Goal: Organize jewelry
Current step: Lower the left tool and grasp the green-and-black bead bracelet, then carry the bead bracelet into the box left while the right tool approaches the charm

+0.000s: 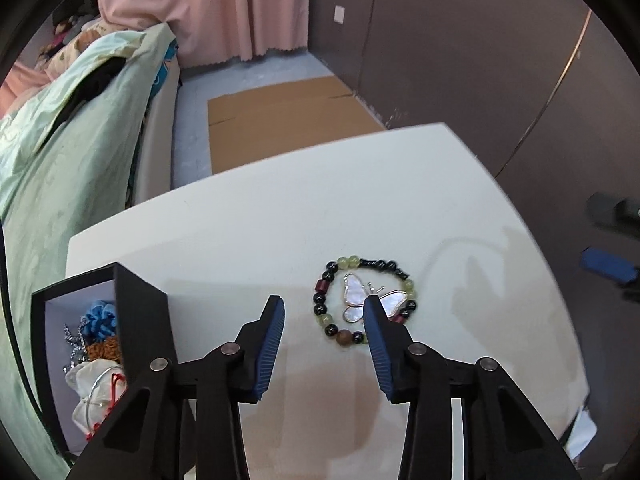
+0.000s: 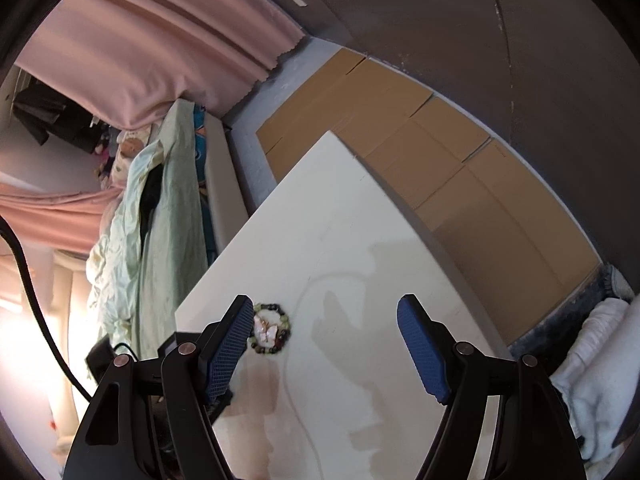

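Observation:
A beaded bracelet (image 1: 362,300) of black, green and dark red beads lies on the white table (image 1: 260,232). A pearly butterfly brooch (image 1: 360,298) lies inside its ring. My left gripper (image 1: 325,302) is open and empty, above the table, its right finger over the bracelet's near right side. An open black jewelry box (image 1: 132,320) stands to the left; it holds a blue flower piece (image 1: 100,316), silver pieces and a bangle. My right gripper (image 2: 325,308) is open and empty, high over the table; the bracelet (image 2: 270,330) and butterfly (image 2: 266,332) show beside its left finger.
A bed with a green quilt (image 1: 60,184) runs along the table's left side. Flat cardboard (image 1: 280,116) lies on the floor beyond the table's far edge. Pink curtains (image 1: 240,4) hang at the back. A dark wall (image 1: 480,60) stands to the right. White cloth (image 2: 600,360) lies at the right.

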`<state>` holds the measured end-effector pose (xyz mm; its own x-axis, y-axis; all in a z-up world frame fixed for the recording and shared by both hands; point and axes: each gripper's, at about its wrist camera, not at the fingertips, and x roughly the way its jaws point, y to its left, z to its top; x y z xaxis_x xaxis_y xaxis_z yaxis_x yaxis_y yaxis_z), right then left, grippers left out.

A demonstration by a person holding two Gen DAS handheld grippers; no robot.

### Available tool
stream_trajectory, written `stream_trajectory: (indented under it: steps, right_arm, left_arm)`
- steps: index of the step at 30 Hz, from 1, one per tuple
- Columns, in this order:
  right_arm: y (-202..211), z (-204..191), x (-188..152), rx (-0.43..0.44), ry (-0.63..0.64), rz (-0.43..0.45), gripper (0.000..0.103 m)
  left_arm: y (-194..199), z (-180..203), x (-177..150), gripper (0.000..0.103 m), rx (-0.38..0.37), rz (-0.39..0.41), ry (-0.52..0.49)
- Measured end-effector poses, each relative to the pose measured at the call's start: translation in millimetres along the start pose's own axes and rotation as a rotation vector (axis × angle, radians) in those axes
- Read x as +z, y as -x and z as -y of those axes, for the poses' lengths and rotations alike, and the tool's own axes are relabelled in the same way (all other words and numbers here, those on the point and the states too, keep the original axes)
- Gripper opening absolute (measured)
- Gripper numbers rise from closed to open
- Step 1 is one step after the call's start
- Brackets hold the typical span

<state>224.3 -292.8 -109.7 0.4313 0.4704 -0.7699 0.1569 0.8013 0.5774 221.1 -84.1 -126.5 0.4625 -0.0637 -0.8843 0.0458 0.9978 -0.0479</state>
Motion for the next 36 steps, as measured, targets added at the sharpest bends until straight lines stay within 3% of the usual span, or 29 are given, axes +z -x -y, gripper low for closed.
stream_trajectory:
  steps: [8, 12, 17, 30, 36]
  right_arm:
    - [3.4, 4.1, 6.6, 0.001, -0.009, 0.011, 0.075]
    - [3.4, 1.6, 5.7, -0.005, 0.011, 0.004, 0.075]
    - [5.7, 0.2, 3.7, -0.019, 0.026, 0.008, 0.075]
    - [-3.7, -10.9, -4.3, -0.046, 0.082, -0.016, 0.075]
    - [-14.9, -25.0, -12.0, -0.042, 0.144, -0.038, 0.075]
  left_arm:
    - [-14.7, 0.3, -1.6, 0.036, 0.041, -0.019, -0.008]
    - [-15.4, 3.4, -2.7, 0.010, -0.002, -0.027, -0.010]
    - [-11.5, 1.9, -4.8, 0.008, -0.042, -0.017, 0.007]
    - [45.7, -1.1, 2.9, 0.008, -0.179, 0.117, 0.048]
    - [72.9, -13.3, 6.6, 0.008, -0.200, 0.179, 0.069]
